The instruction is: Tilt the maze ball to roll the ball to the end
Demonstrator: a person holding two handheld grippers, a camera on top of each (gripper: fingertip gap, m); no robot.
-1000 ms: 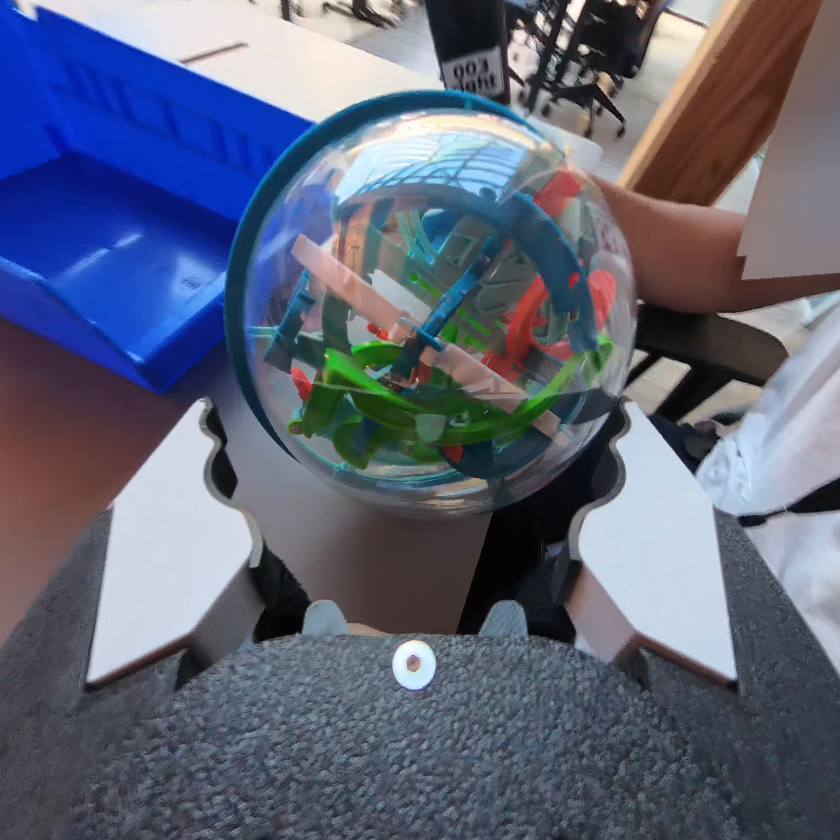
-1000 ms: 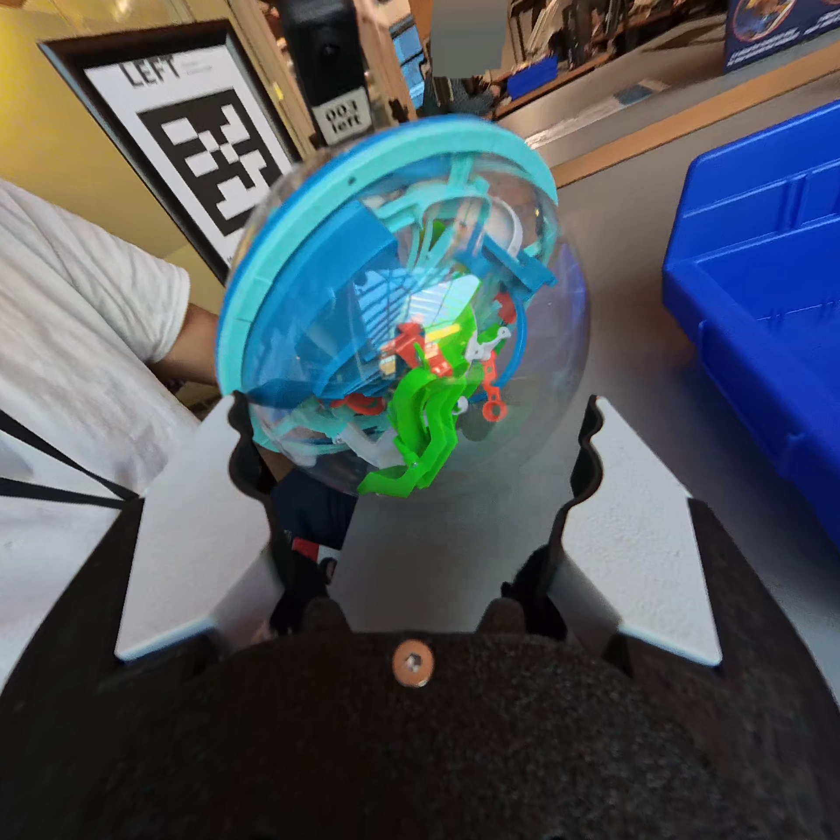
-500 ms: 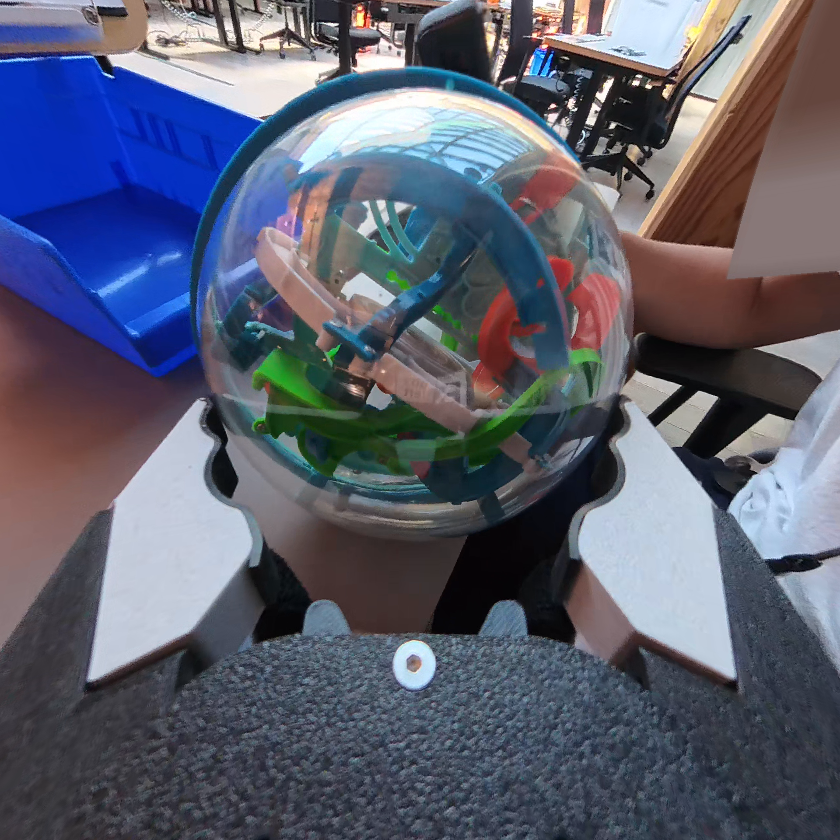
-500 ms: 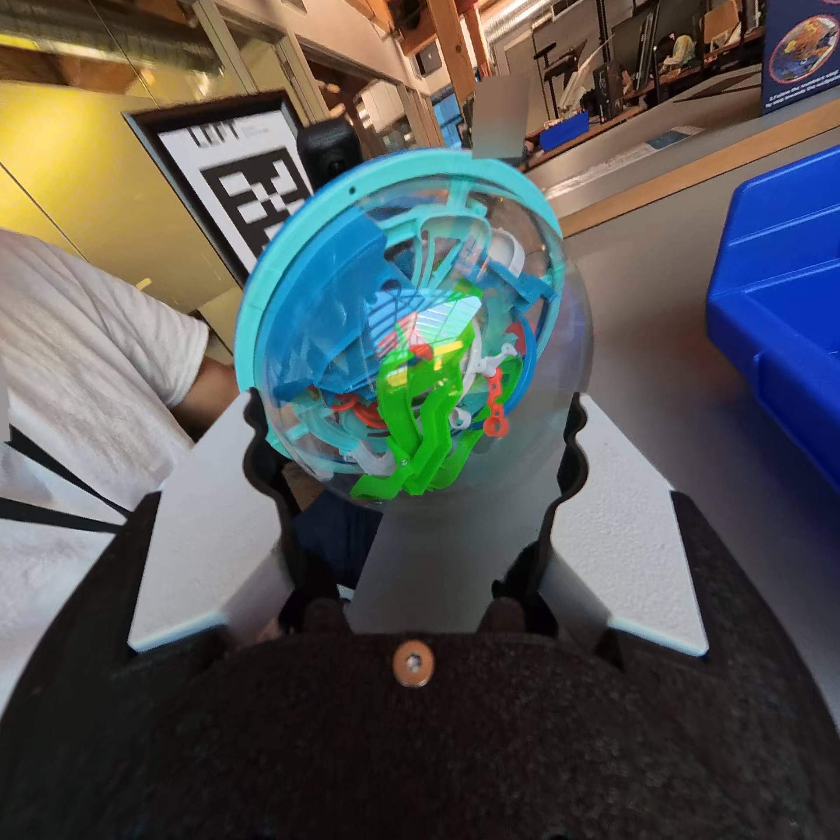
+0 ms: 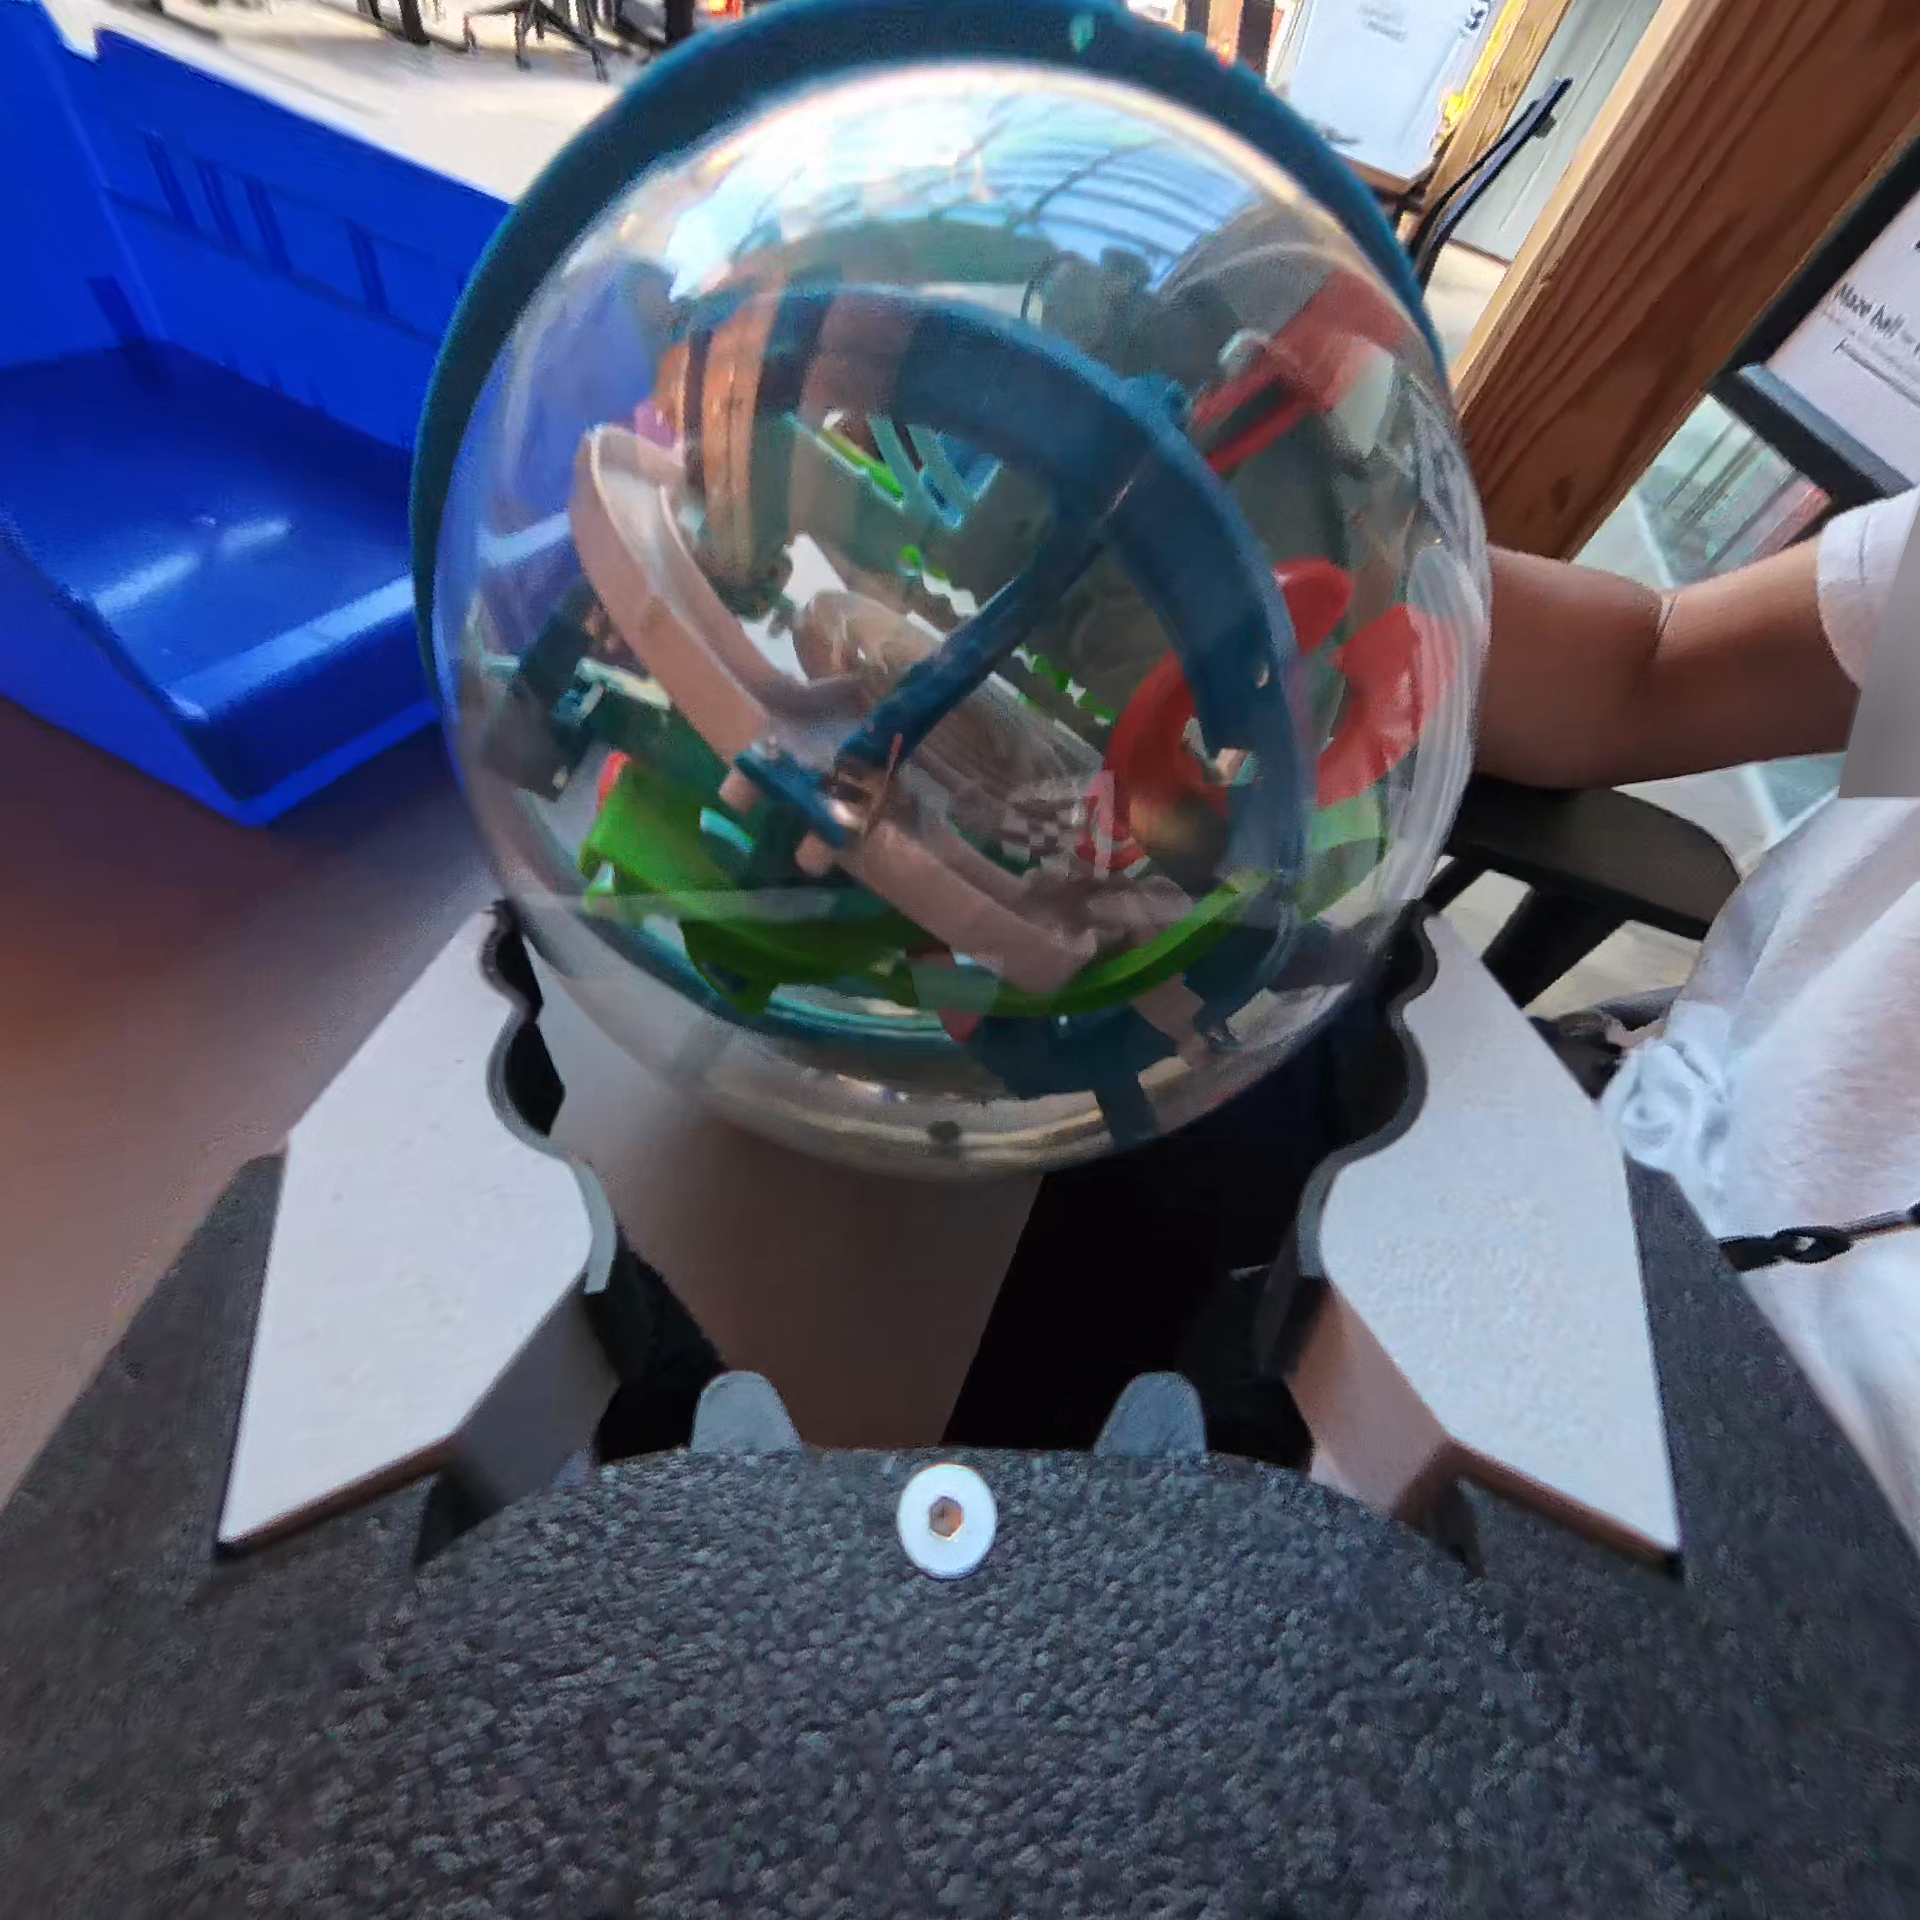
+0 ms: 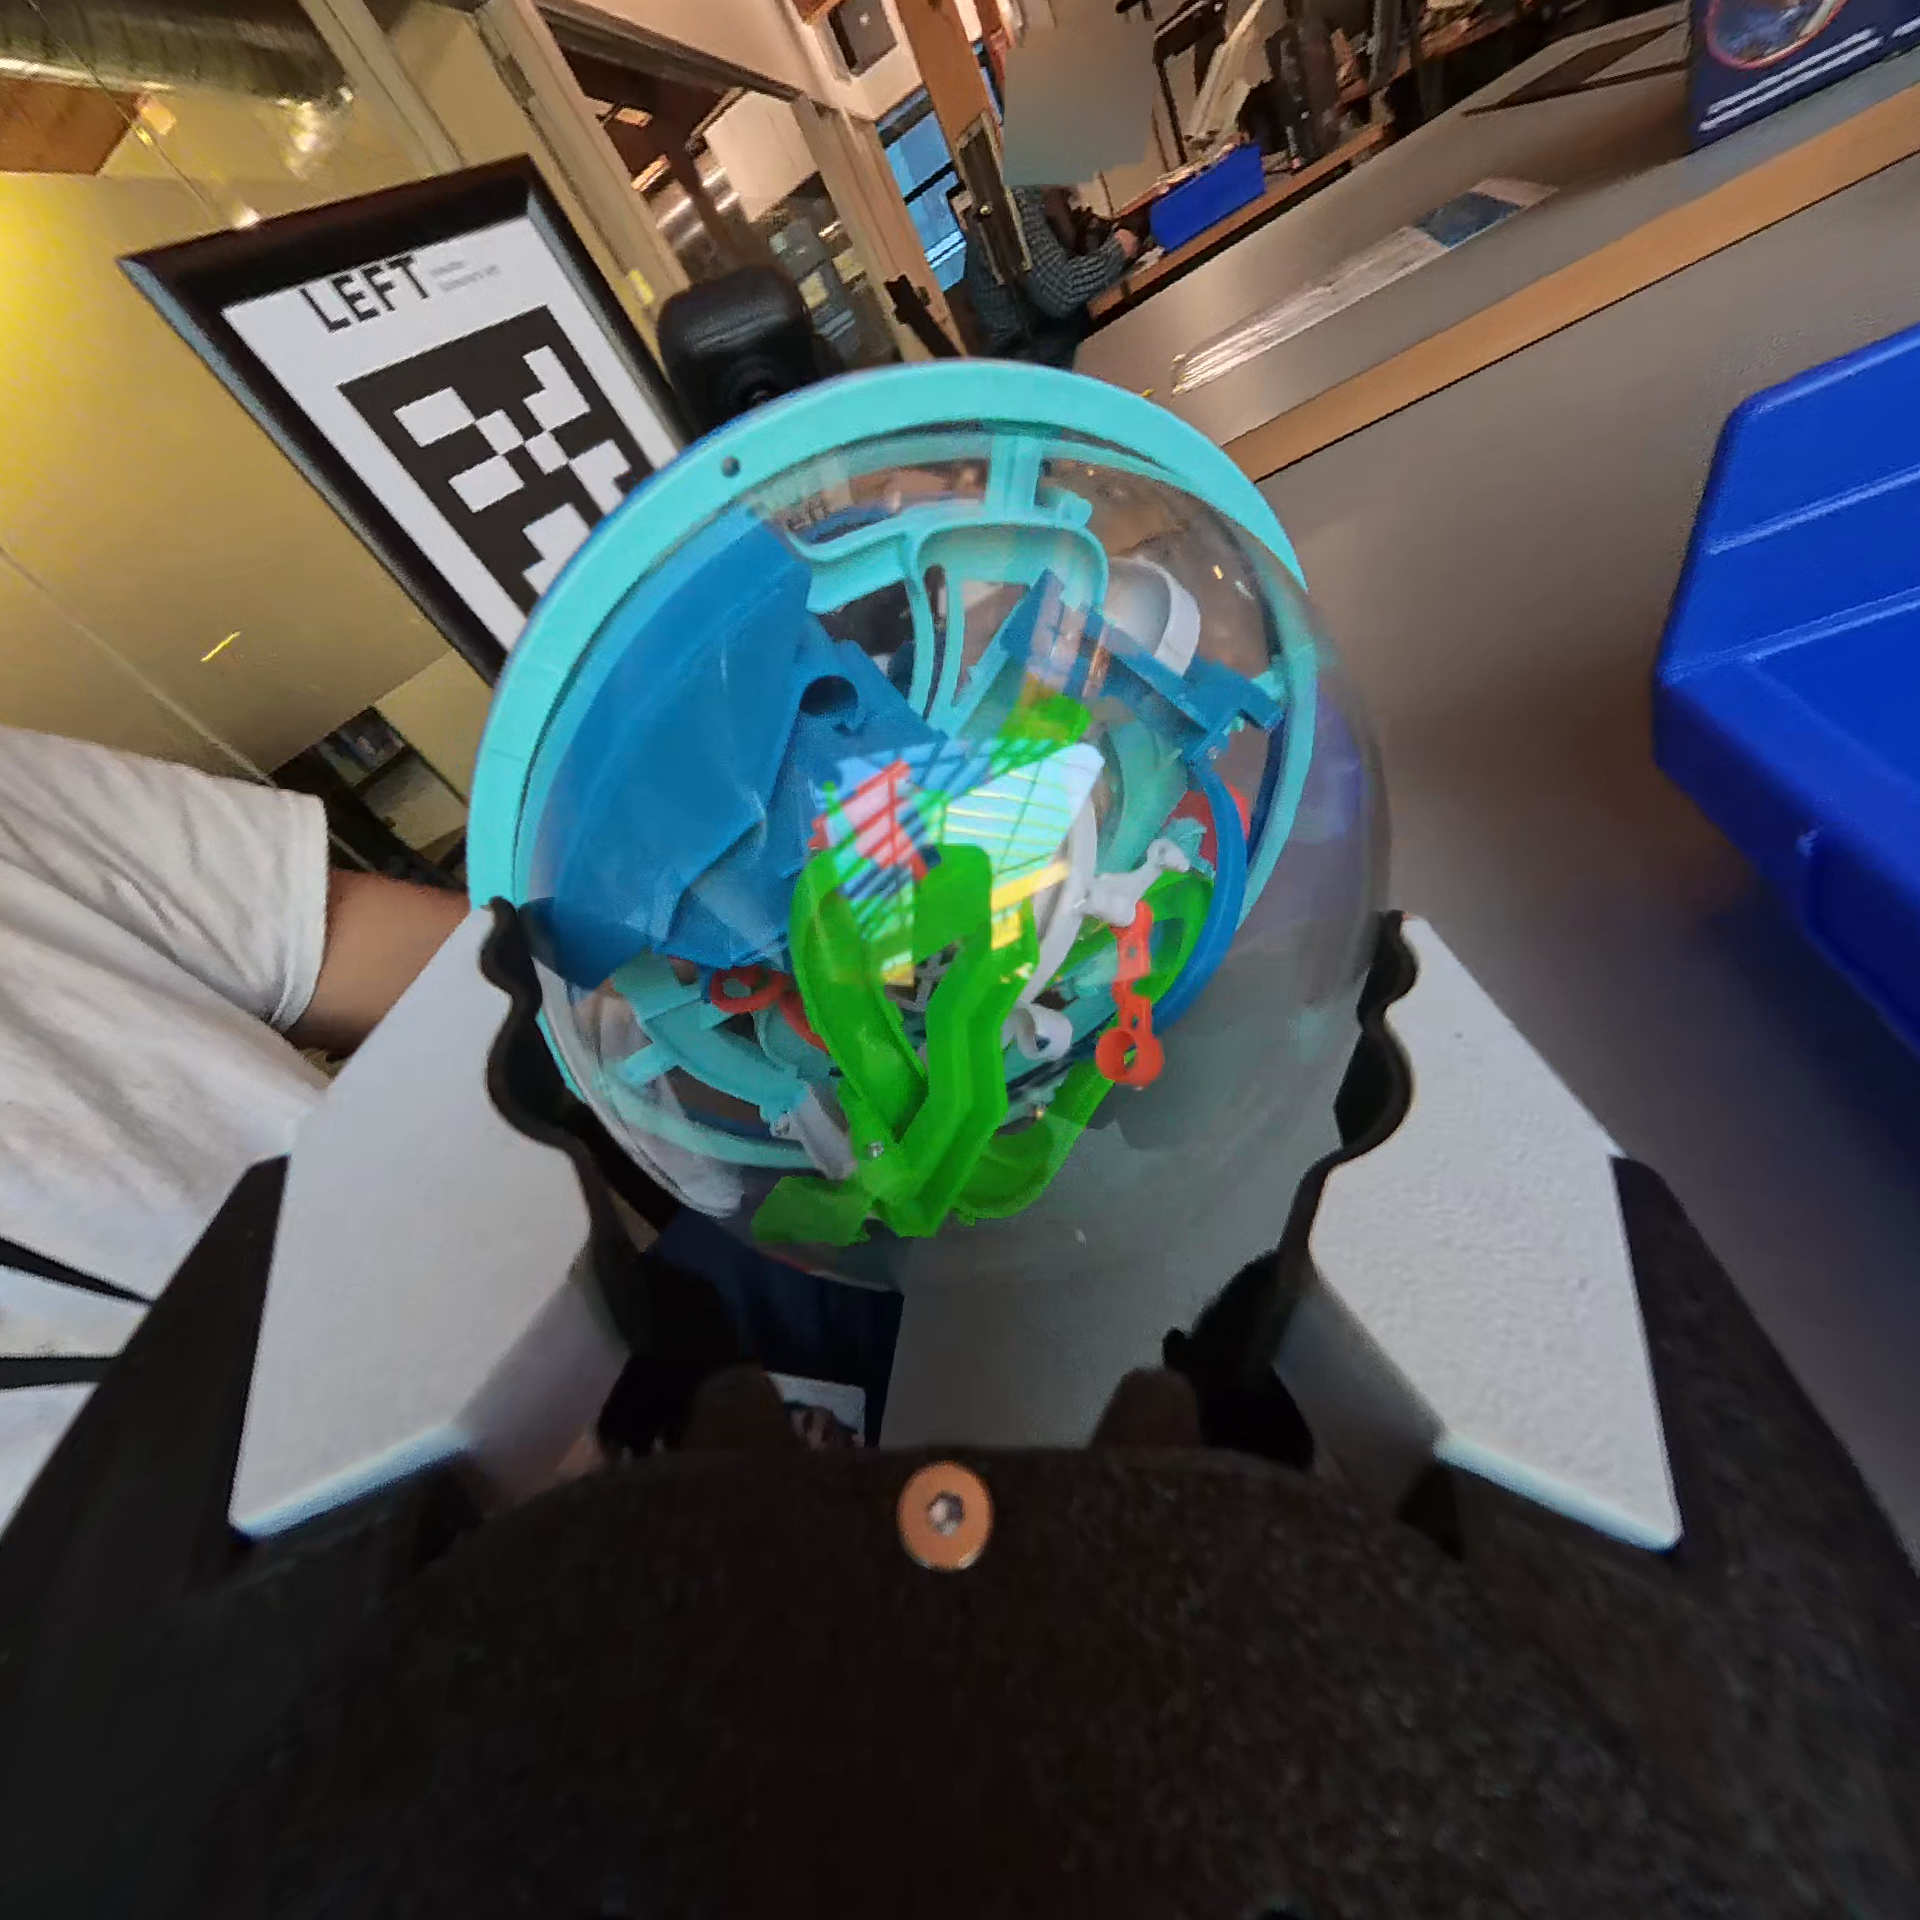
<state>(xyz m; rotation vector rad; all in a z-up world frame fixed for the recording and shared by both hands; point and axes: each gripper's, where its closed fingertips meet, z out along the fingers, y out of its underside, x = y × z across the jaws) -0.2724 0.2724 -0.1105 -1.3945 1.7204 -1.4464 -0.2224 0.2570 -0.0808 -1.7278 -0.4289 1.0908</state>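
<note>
— With both tools spread wide around it, who is actually carrying the maze ball (image 5: 951, 613)?

— Both, as far as I can judge. The left tool (image 5: 956, 935) has its two dark pads against the lower flanks of the clear shell, one on each side, so it is clamped on the ball. The right tool (image 6: 951, 935) does the same from the opposite side; its pads (image 6: 520, 997) sit against the shell just below the pale blue ring.

— So where is the ball?

— Up off the worktop (image 6: 1507, 727), between the two tools, in front of the person's white shirt (image 6: 125, 935). A blue bin (image 5: 208, 520) stands near on the worktop, apart from it.

— Which step is this?

— The tilting itself, I would say. The ring runs aslant, so the sphere is being turned to steer the little ball along the coloured tracks. I cannot make out that little ball with any certainty, so I cannot tell how far along the run it is.

— And next?

— Small, slow rolls of both wrists together, keeping the squeeze even. The shell is smooth and round; a loosened side could let it slip.
</note>
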